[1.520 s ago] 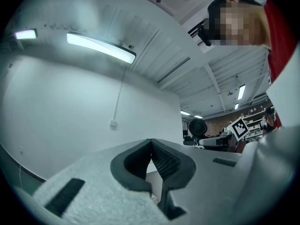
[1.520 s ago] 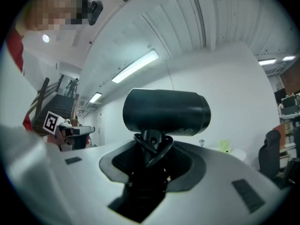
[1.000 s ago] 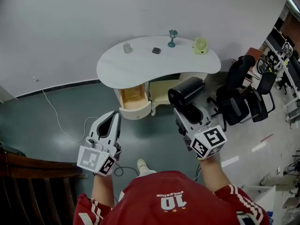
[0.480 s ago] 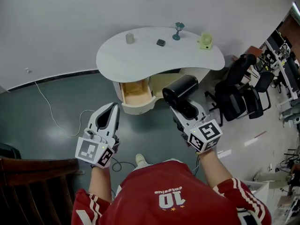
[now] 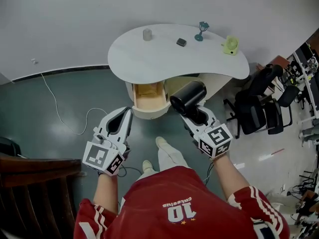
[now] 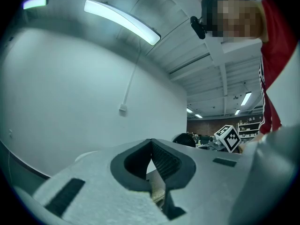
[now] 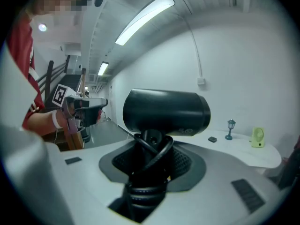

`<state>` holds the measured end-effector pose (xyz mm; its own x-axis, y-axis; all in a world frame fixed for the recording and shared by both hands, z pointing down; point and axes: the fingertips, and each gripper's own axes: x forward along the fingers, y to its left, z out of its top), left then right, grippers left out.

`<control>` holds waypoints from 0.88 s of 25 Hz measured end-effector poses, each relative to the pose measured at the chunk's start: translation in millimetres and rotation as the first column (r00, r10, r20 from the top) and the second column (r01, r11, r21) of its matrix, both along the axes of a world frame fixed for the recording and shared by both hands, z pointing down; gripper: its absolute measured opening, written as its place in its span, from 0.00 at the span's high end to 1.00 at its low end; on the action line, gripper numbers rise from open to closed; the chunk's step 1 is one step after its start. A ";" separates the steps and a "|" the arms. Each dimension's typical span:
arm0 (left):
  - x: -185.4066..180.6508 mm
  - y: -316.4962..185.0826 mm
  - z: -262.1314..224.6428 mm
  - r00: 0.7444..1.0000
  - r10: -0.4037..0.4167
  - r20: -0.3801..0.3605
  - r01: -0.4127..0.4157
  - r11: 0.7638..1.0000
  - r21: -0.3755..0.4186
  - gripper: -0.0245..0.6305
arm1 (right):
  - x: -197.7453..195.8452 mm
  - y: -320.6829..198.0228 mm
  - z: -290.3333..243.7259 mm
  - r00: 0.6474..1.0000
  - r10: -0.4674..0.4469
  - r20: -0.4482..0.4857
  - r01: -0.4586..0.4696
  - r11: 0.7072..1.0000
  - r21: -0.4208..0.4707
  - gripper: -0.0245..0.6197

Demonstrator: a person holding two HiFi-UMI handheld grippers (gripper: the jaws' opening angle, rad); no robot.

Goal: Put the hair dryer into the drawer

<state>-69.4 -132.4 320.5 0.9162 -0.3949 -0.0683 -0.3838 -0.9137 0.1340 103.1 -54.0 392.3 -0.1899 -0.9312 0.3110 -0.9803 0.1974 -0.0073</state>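
Note:
In the head view the black hair dryer is held by its handle in my right gripper, just right of the open wooden drawer under the white table. The right gripper view shows the hair dryer barrel lying crosswise above the jaws. My right gripper is shut on its cord-wrapped handle. My left gripper is left of the drawer and a little nearer to me. In its own view the left gripper has its jaws closed tip to tip with nothing between them.
On the table stand a grey cup, a small dark box, a teal lamp figure and a yellow-green object. Black office chairs crowd the right. A cable runs over the floor; dark wooden furniture is bottom left.
Both grippers have moved forward and down toward the table. The hair dryer now sits close beside the open drawer, still held in the right gripper. The person has stepped forward.

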 end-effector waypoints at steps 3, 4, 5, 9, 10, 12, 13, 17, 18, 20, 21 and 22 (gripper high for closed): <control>12.5 -5.6 6.6 0.999 -0.031 0.025 0.031 0.999 0.006 0.95 | 9.6 -16.1 15.5 0.998 -0.064 0.004 0.064 0.998 -0.028 0.71; 17.4 -8.8 9.7 0.999 -0.043 0.032 0.043 0.999 0.007 0.95 | 13.3 -22.2 21.2 0.996 -0.087 0.002 0.087 0.996 -0.038 0.71; 22.5 -13.1 13.6 0.998 -0.057 0.037 0.057 0.998 0.002 0.95 | 16.9 -28.8 27.2 0.994 -0.111 -0.001 0.111 0.993 -0.048 0.71; 47.9 -36.0 32.5 0.996 -0.088 0.019 0.089 0.995 -0.051 0.95 | 32.2 -58.7 55.1 0.976 -0.217 0.000 0.216 0.972 -0.092 0.71; 55.2 -42.3 37.1 0.996 -0.089 0.005 0.090 0.994 -0.066 0.95 | 36.7 -66.5 63.1 0.971 -0.241 0.003 0.240 0.965 -0.103 0.71; 68.0 -55.2 46.4 0.995 -0.103 -0.008 0.102 0.991 -0.087 0.95 | 45.7 -81.4 80.0 0.959 -0.284 -0.003 0.281 0.951 -0.131 0.71; 72.5 -60.5 50.9 0.994 -0.113 -0.003 0.112 0.990 -0.090 0.95 | 48.6 -87.4 88.5 0.951 -0.308 -0.011 0.303 0.942 -0.147 0.71; 78.7 -73.5 67.2 0.989 -0.141 0.049 0.145 0.986 -0.086 0.95 | 47.0 -102.2 119.9 0.913 -0.405 -0.040 0.391 0.900 -0.191 0.71; 78.8 -75.8 71.2 0.987 -0.147 0.061 0.151 0.985 -0.083 0.95 | 45.2 -105.6 127.6 0.903 -0.428 -0.047 0.411 0.889 -0.201 0.71; 77.5 -78.2 78.0 0.984 -0.159 0.079 0.165 0.983 -0.079 0.95 | 40.1 -111.4 142.7 0.881 -0.470 -0.059 0.447 0.866 -0.226 0.71; 76.3 -79.1 80.9 0.982 -0.166 0.088 0.173 0.982 -0.078 0.95 | 36.8 -113.6 149.5 0.870 -0.490 -0.060 0.464 0.853 -0.239 0.71; 75.3 -80.3 83.6 0.980 -0.175 0.097 0.183 0.980 -0.077 0.95 | 33.7 -115.7 155.6 0.859 -0.509 -0.058 0.481 0.840 -0.252 0.71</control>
